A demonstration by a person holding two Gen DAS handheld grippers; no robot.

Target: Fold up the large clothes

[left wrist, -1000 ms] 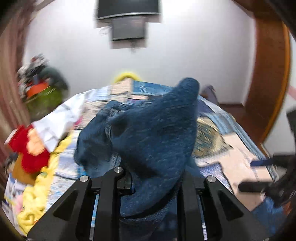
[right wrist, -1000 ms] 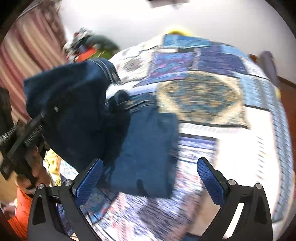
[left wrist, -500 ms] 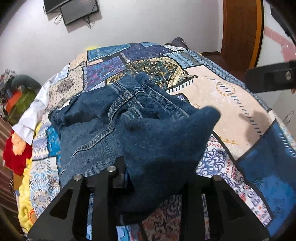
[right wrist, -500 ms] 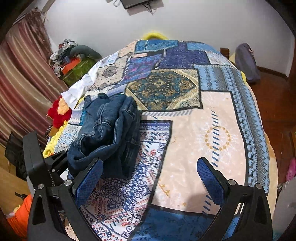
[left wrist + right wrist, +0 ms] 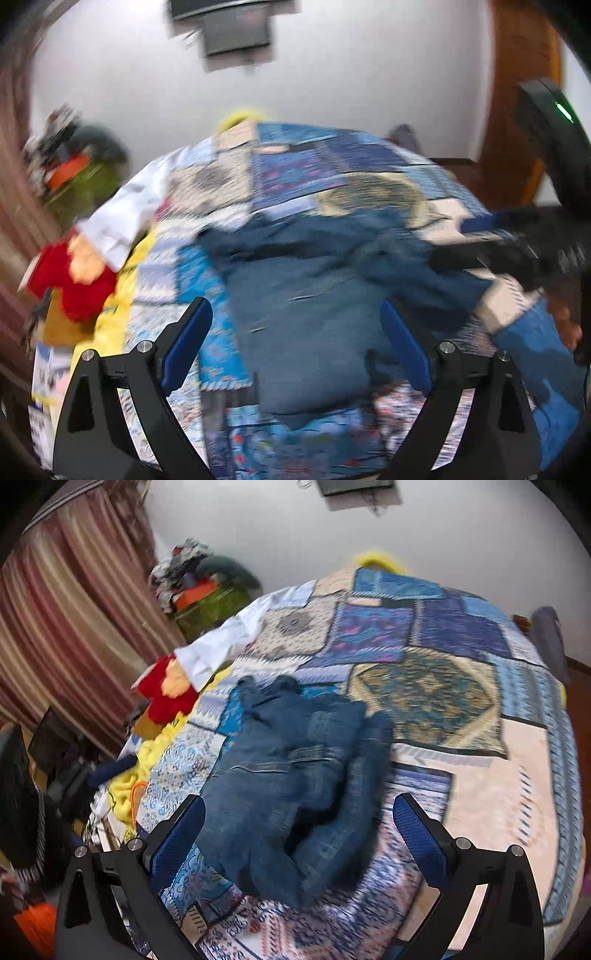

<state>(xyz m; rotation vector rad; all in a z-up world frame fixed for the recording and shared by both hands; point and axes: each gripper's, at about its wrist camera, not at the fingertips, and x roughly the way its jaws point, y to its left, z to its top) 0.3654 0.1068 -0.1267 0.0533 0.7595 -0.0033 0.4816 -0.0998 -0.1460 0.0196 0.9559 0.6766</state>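
Jeans down in a rumpled heap, folding barely begun!
Left claw [image 5: 295, 343] and right claw [image 5: 299, 834] both gape empty; jeans [image 5: 295, 775] lie at bedspread's [image 5: 498, 812] nine o'clock, needing flattening.

- Patchwork bedspread [image 5: 424, 686] with blue and tan squares
- Striped curtain [image 5: 66, 605] on the left
- Red soft toy [image 5: 166, 690] beside white cloth [image 5: 221, 646]
- Yellow blanket [image 5: 147, 753] at the edge
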